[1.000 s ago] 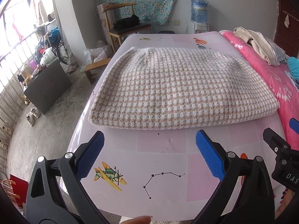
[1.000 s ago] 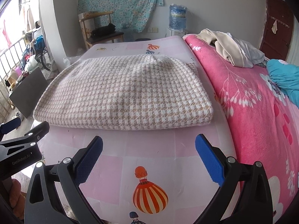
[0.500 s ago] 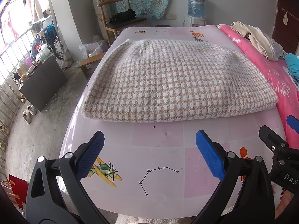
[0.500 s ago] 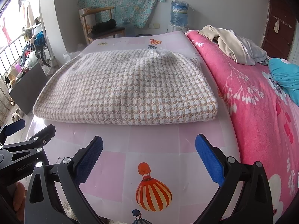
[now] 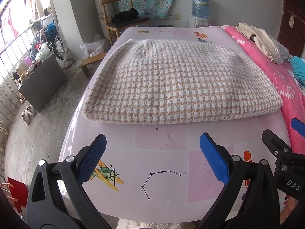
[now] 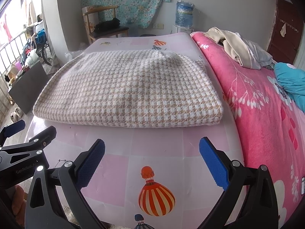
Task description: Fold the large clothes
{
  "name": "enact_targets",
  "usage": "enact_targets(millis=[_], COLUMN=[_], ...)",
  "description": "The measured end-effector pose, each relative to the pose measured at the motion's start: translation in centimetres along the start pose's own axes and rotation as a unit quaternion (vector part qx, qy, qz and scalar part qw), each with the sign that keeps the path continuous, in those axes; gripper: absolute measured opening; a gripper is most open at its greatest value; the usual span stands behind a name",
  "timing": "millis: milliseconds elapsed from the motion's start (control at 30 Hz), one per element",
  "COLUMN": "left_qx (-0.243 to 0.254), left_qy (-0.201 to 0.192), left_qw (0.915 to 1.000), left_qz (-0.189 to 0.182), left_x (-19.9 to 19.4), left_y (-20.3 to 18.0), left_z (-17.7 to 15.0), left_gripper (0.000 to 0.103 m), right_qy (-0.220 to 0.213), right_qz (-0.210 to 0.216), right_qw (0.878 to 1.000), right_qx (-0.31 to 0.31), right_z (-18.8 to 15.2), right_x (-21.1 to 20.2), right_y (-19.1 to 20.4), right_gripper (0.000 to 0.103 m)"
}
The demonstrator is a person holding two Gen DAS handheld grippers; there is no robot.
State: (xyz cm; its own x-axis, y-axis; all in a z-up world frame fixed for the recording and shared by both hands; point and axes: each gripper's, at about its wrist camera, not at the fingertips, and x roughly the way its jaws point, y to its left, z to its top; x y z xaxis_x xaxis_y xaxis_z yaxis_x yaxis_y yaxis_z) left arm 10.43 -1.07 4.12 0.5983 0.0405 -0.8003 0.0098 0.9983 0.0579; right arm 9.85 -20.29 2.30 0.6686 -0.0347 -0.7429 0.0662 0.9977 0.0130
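From the left wrist view, the left claw (image 5: 152,158) is spread wide and holds nothing, above the pink worktop (image 5: 162,141). The folded checked garment (image 5: 181,82) lies flat on the worktop, just ahead of the claw. From the right wrist view, the right claw (image 6: 152,161) is also spread and empty, with the same garment (image 6: 133,89) ahead, beside the pink blanket (image 6: 263,114).

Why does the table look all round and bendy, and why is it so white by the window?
Left wrist view: the fisheye lens bows the pale pink patterned table outward, and daylight washes out the barred window. Right wrist view: the same bulge bends the folded beige-and-white checked knit garment and the wide-open right claw; the far wall looks softer than the near fabric.
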Motion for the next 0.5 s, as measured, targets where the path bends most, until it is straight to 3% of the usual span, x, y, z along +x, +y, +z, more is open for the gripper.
enact_targets(millis=[500], left_qx=[-0.003], left_qy=[-0.001], left_qw=[1.0], left_qz=[0.001], left_x=[0.01], left_y=[0.18], left_z=[0.02], left_gripper=[0.095], right_qy=[0.002], right_qz=[-0.001], right_qw=[1.0], right_qx=[-0.004], right_z=[0.04], right_x=[0.06], right_y=[0.16], right_gripper=[0.097])
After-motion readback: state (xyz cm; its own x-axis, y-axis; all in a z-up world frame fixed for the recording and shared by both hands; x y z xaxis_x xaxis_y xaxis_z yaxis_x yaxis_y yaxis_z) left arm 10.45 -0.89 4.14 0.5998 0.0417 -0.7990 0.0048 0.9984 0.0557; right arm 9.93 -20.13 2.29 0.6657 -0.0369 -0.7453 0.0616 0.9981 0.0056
